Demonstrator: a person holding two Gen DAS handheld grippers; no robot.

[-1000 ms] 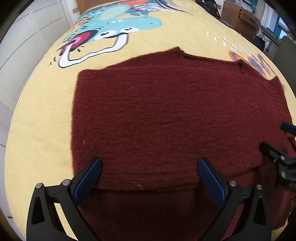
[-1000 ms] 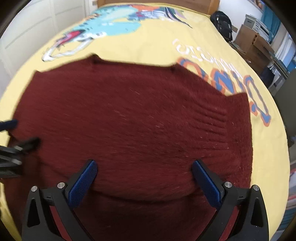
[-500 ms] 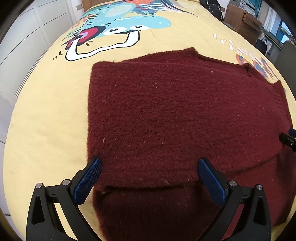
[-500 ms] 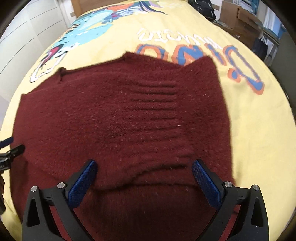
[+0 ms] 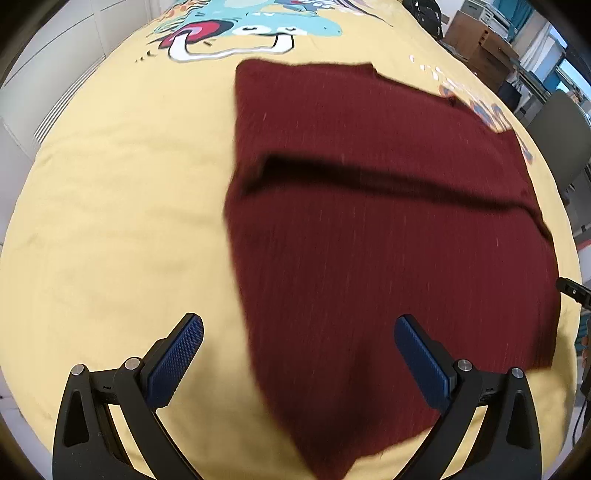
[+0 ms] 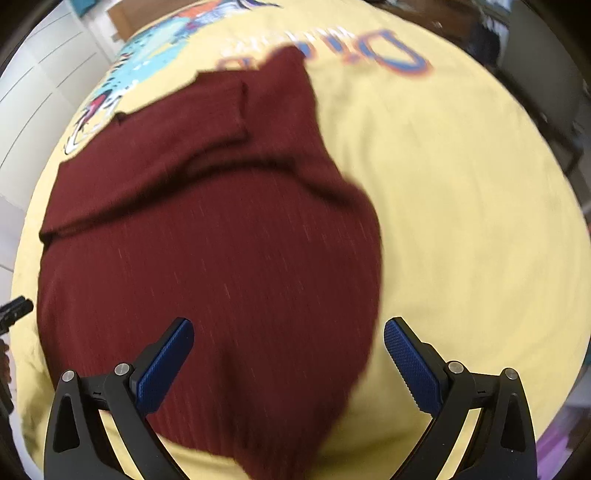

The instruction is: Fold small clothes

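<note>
A dark red knit sweater [image 5: 388, 229] lies on a yellow bedspread, with a fold line across its middle; it also shows in the right wrist view [image 6: 221, 240]. My left gripper [image 5: 299, 354] is open and empty, above the sweater's near left edge. My right gripper [image 6: 288, 354] is open and empty, above the sweater's near right edge. The tip of the right gripper shows at the right edge of the left wrist view [image 5: 570, 290], and the left gripper's tip shows at the left edge of the right wrist view [image 6: 14, 310].
The yellow bedspread [image 5: 110, 229] carries a cartoon dinosaur print [image 5: 251, 29] and orange lettering [image 6: 388, 51] beyond the sweater. White cupboard doors [image 5: 55, 55] stand to the left. Wooden furniture [image 5: 480, 40] and a grey chair [image 5: 557, 136] stand at the right.
Both grippers have pulled back and apart toward the near edge of the bed. The sweater's lower half now shows below the fold line, and both views are blurred by motion.
</note>
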